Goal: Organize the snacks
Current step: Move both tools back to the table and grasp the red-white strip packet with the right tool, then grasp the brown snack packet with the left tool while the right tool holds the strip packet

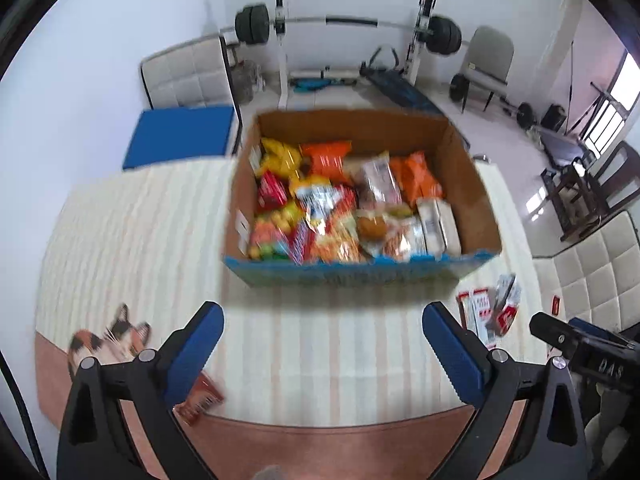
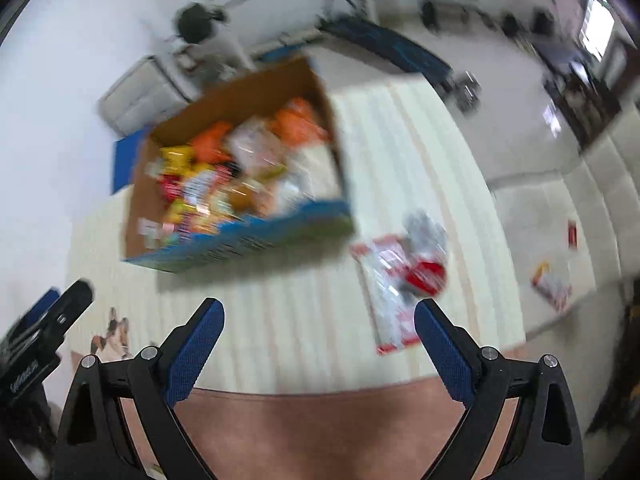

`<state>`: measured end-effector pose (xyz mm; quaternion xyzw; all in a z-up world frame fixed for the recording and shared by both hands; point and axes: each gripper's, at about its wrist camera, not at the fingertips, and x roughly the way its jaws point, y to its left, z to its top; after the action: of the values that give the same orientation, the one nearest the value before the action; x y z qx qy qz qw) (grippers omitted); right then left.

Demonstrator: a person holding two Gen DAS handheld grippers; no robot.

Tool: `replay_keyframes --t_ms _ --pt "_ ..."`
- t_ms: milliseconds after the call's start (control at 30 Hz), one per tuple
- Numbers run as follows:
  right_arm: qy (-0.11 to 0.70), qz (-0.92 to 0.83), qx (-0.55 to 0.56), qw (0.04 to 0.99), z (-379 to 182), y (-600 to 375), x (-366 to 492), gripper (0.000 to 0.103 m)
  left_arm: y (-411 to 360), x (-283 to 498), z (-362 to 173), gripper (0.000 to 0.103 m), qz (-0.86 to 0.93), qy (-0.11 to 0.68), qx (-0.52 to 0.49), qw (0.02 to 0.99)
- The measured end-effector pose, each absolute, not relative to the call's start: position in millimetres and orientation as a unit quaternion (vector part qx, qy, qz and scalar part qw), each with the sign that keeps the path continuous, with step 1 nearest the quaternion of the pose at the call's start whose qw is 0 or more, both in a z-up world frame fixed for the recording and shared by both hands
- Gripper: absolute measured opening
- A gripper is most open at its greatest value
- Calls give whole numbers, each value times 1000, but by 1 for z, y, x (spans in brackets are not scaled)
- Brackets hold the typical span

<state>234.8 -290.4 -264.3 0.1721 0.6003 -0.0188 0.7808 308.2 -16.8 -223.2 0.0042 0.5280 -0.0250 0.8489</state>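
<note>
Snack packets [image 1: 340, 200] fill an open cardboard box [image 1: 468, 176] that stands on a cream striped mat [image 1: 132, 240], ahead of and above the left gripper [image 1: 322, 320], well apart from its blue pads. That gripper's jaws stand wide apart with nothing between them; a dark red packet [image 1: 202, 398] lies on the mat just beside its left finger. The right gripper [image 2: 318, 316] is likewise spread wide and empty, with a red-and-white wrapper [image 2: 394, 280] lying near its right finger. Inside the box the packets are orange, yellow, red and silver, piled loosely; blur hides their labels.
</note>
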Motion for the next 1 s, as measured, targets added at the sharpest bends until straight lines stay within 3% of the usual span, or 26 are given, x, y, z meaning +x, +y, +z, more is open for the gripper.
replay_keyframes --t_ms 267,567,667,733,800,1000 --pt "669 -66 240 700 -370 -355 236 96 -55 314 -303 102 -21 601 1 799" --pt "711 -46 108 693 -422 -322 265 84 -76 320 -362 102 -9 638 47 769" --pt "715 -46 61 695 -430 -307 272 75 -73 320 -371 102 -9 647 51 761" --pt "710 -38 37 703 -427 -297 272 61 -72 319 -374 102 -12 649 51 759" --pt "705 -33 6 708 -424 -284 270 53 -70 317 -374 102 -17 648 54 759" --pt "713 2 -1 701 -424 -254 245 48 -50 302 -368 102 -23 643 68 762"
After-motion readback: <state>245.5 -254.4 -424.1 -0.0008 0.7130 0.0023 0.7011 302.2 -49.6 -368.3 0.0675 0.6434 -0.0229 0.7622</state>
